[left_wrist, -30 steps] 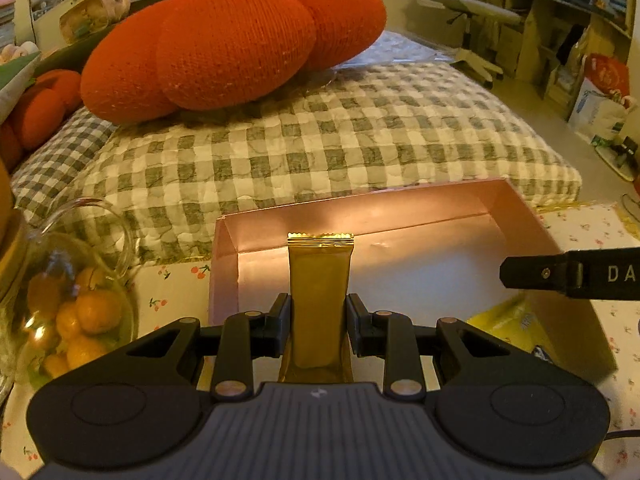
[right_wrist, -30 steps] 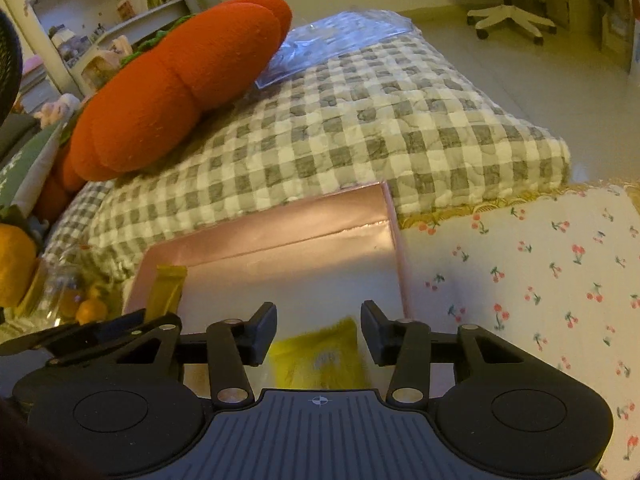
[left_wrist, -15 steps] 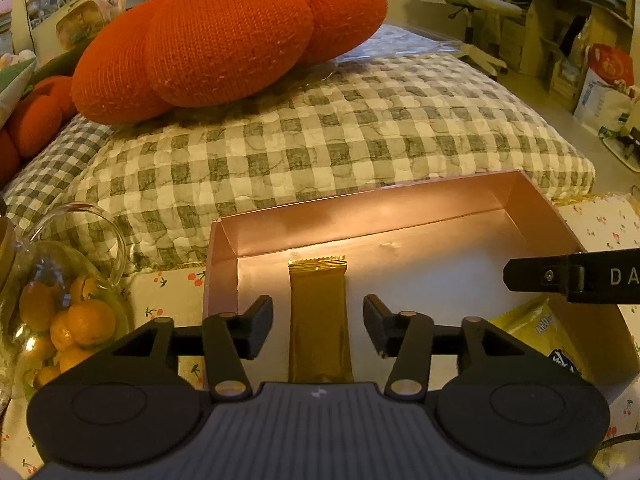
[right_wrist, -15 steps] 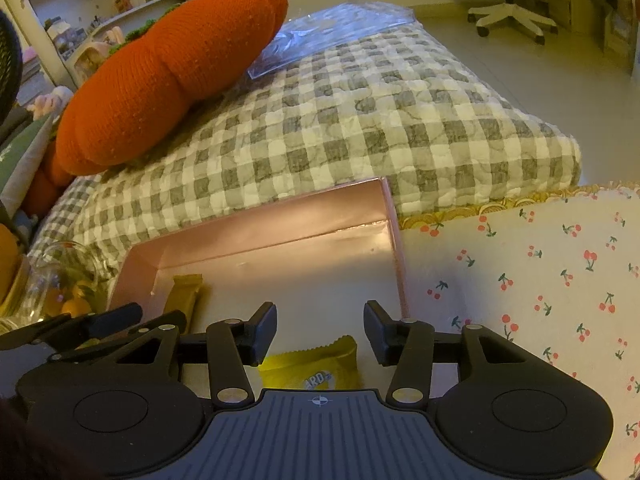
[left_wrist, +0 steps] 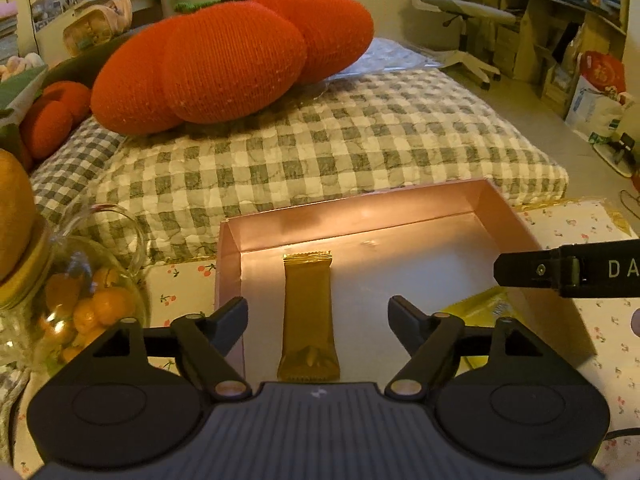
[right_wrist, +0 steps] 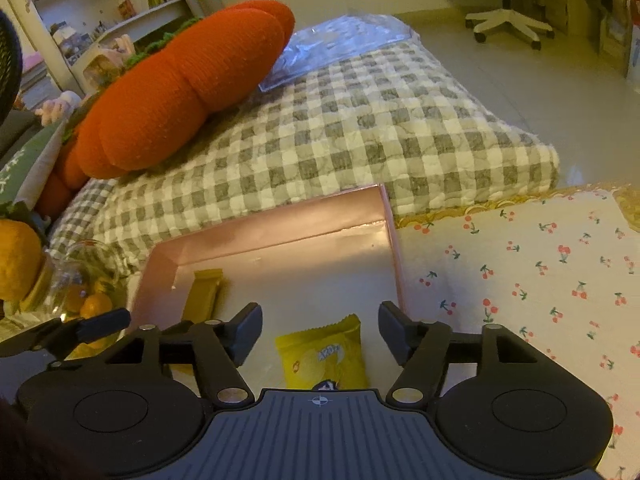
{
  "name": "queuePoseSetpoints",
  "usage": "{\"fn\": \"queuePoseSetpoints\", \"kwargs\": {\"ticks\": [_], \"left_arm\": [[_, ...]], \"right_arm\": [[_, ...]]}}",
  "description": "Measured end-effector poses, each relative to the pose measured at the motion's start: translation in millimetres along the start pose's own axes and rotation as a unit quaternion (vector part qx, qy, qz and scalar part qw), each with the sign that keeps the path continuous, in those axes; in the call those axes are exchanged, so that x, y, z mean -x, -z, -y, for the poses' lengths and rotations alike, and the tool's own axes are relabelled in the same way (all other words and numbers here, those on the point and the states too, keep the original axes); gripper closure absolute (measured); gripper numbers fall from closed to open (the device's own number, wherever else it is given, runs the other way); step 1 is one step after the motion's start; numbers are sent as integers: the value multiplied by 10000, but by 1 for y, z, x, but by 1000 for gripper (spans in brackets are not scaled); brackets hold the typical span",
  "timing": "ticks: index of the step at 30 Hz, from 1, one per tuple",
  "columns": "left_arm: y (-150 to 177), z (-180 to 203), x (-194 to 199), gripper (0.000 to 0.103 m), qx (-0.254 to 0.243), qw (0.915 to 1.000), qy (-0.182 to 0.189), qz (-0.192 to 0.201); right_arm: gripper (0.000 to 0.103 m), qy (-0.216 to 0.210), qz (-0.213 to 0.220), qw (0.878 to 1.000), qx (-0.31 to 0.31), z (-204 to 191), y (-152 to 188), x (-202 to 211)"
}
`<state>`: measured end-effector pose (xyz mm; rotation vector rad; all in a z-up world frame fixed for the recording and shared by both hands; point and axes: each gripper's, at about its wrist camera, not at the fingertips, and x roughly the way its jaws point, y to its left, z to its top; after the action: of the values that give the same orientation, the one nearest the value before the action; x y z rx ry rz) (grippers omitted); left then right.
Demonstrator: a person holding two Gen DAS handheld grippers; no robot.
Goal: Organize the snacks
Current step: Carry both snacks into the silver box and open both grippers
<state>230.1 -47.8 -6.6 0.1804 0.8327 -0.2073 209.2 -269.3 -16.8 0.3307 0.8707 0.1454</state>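
The gold snack bar (left_wrist: 308,312) lay flat on the floor of the pink box (left_wrist: 360,216), in the box's left part close to the left wall, with its long axis running near to far, straight along the line of the left gripper (left_wrist: 318,314). That gripper stood wide open, its two fingers flanking the near half of the bar on either side and touching nothing. The yellow snack packet (right_wrist: 324,356) lay flat in the near right part of the box, well apart from the bar, and it sat directly between the spread fingers of the right gripper (right_wrist: 320,326), which was likewise open and empty; the packet's near edge ran out of sight under that gripper's body. So each snack was nearer to its own side's gripper, the bar to the left one and the packet to the right. Both snacks seemed to be placed already, and I judged that whatever came next would turn on backing each gripper toward the near side along its own axis, so that neither finger dragged a wrapper. No further snacks showed on the cherry-print table (right_wrist: 540,272) in either view.
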Motion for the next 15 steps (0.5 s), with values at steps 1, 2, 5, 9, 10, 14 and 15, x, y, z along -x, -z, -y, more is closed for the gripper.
{"fn": "queuePoseSetpoints", "kwargs": {"ticks": [1,2,5,9,10,14,15], "left_arm": [[0,1,4,25,5,10000,-7,22],[1,1,8,23,14,10000,-8,49],[3,2,19,18,37,10000,2,79],[8,4,33,14,37,10000,9,92],[10,4,36,12,44,9999,10,96],[18,4,49,7,127,9999,27,82],[20,3,52,7,142,9999,17,77]], "right_arm": [[32,0,18,10000,7,-1,1,4],[31,9,40,10000,15,-3,1,8],[27,44,113,9999,58,-7,3,20],[23,49,201,9997,112,-13,7,36],[23,51,223,9997,131,-14,8,39],[16,139,303,9991,257,-20,16,55],[14,159,344,9988,301,-21,19,59]]}}
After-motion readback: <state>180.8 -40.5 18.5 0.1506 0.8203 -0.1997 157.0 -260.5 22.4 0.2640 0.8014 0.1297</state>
